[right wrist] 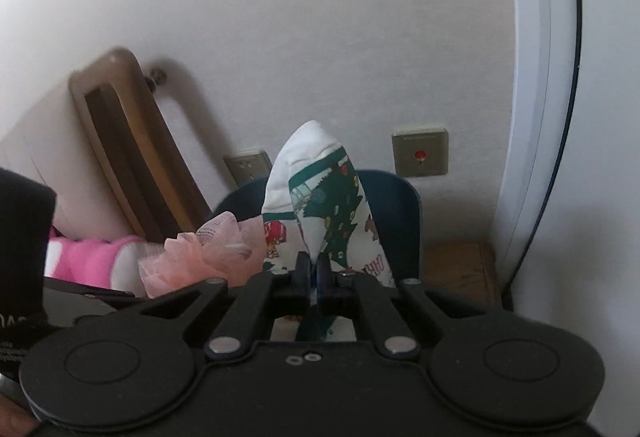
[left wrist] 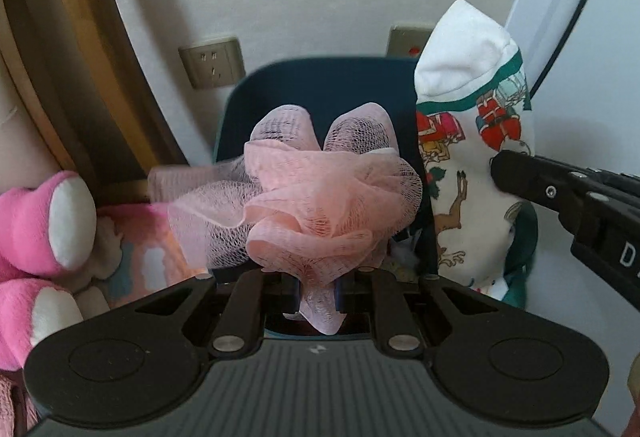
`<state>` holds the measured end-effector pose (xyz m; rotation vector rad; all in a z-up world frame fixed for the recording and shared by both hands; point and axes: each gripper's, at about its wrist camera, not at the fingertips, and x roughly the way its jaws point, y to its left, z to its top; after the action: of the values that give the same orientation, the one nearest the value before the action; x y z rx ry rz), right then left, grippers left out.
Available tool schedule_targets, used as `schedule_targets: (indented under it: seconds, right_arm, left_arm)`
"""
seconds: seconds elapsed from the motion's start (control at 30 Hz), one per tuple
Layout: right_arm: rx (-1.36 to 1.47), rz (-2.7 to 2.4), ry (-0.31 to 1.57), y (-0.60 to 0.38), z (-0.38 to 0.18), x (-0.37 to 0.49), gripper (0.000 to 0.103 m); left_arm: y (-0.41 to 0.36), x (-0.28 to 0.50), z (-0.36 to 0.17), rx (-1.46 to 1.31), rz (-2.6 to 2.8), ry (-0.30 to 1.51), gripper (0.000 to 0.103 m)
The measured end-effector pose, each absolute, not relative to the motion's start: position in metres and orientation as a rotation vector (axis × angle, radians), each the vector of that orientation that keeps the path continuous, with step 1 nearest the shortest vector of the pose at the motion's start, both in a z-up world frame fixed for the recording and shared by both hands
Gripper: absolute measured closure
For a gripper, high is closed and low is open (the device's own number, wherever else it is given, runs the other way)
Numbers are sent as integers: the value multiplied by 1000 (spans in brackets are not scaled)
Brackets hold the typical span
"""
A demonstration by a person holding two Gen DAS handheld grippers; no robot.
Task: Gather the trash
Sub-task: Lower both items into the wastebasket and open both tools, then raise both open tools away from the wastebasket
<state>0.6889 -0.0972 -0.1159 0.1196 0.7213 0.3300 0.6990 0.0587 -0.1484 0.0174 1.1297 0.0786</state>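
My left gripper (left wrist: pixel 318 287) is shut on a pink mesh bath sponge (left wrist: pixel 316 193) and holds it in front of a dark blue bin (left wrist: pixel 320 85). My right gripper (right wrist: pixel 314 273) is shut on a white Christmas-print sock (right wrist: pixel 324 213), held upright with the toe up. In the left wrist view the sock (left wrist: pixel 472 141) hangs at the bin's right side, with the right gripper (left wrist: pixel 500 167) reaching in from the right. In the right wrist view the sponge (right wrist: pixel 208 253) sits left of the sock, and the bin (right wrist: pixel 394 213) stands behind both.
A pink plush toy (left wrist: pixel 44 221) lies on patterned bedding (left wrist: pixel 136 253) at the left. A brown wooden headboard (left wrist: pixel 76 69) leans against the white wall with a socket (left wrist: pixel 212 61) and a red-button panel (right wrist: pixel 420 155). A white door frame (right wrist: pixel 532 97) rises at the right.
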Motion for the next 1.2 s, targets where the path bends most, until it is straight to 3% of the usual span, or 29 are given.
schedule_targets:
  seconds: [0.3, 0.33, 0.4, 0.53, 0.8, 0.83, 0.87, 0.93, 1.2]
  right_arm:
    - [108, 264, 832, -91, -126, 712, 91]
    - [113, 260, 857, -92, -128, 714, 84]
    - [129, 268, 895, -94, -133, 716, 81]
    - [130, 275, 882, -102, -133, 706, 77]
    - [110, 328, 853, -109, -118, 681, 69]
    - [94, 336, 846, -108, -115, 678, 67]
    - [83, 342, 838, -108, -112, 673, 65]
    - [75, 353, 826, -109, -106, 665, 64]
    - [61, 383, 794, -113, -87, 629, 60]
  left_arm:
    - [60, 713, -177, 13, 86, 1220, 88]
    - [61, 714, -179, 9, 90, 1231, 87]
    - [61, 715, -181, 6, 92, 1241, 87]
    - [64, 711, -179, -18, 71, 1227, 73]
    - [72, 706, -175, -96, 44, 1177, 70]
    - [72, 704, -172, -99, 40, 1168, 60]
    - [72, 701, -169, -105, 35, 1155, 44]
    - [71, 693, -160, -109, 17, 1111, 33]
    - [67, 652, -117, -81, -20, 998, 33]
